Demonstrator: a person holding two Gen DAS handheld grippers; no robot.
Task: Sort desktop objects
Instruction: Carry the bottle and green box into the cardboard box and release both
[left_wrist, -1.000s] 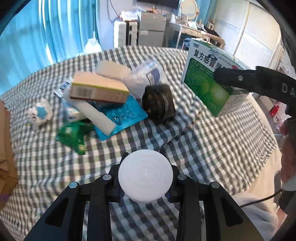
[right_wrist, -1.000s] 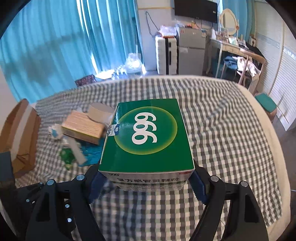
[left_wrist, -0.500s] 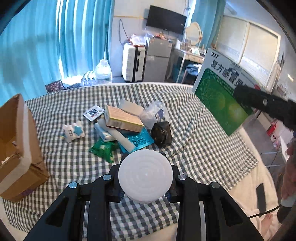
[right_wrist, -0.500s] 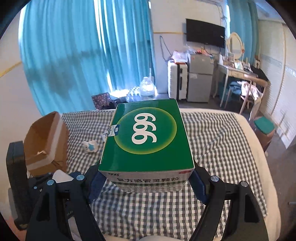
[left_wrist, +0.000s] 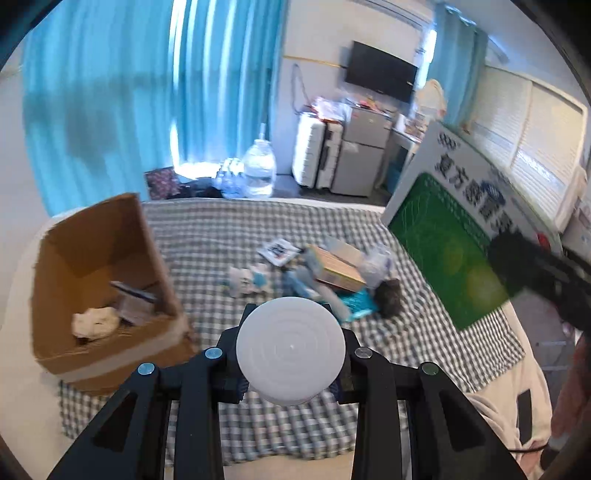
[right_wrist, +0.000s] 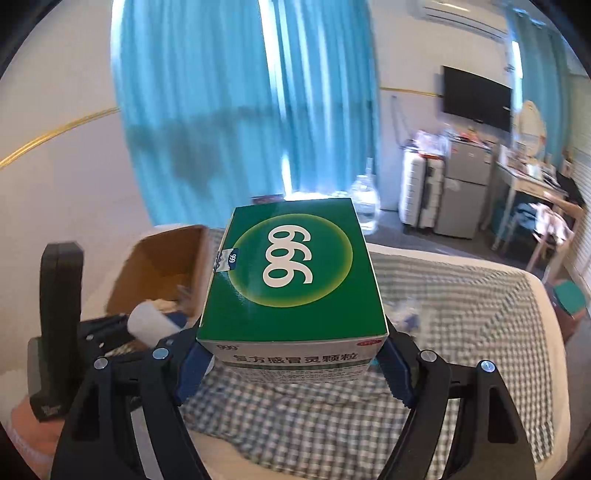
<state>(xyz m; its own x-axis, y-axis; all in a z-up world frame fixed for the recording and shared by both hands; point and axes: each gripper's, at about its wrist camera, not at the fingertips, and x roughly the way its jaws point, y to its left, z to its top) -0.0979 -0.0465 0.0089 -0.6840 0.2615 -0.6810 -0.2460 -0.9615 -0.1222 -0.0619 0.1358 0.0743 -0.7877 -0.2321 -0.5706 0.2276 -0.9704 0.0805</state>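
Both grippers loaded up above the checkered bed – lid in one, medicine box in the other.

A round white lid (left_wrist: 290, 360) is pinched between the fingers of the left gripper (left_wrist: 291, 373), jaws closed down to the lid's width, and it's held in the air over the near edge of the checkered cloth (left_wrist: 406, 354). The green 999 medicine box (right_wrist: 291, 280) is clamped at its sides by the blue pads (right_wrist: 192, 365) of the right gripper (right_wrist: 293, 365), spread wide to fit it – the box is carried well above the bed. An open cardboard box (left_wrist: 99, 280) is seen at the left with a few things already inside. The unsorted pile (left_wrist: 314, 273) is left in the middle of the cloth, with a tan carton (left_wrist: 338, 267) on top; the rest is too blurred to be named.
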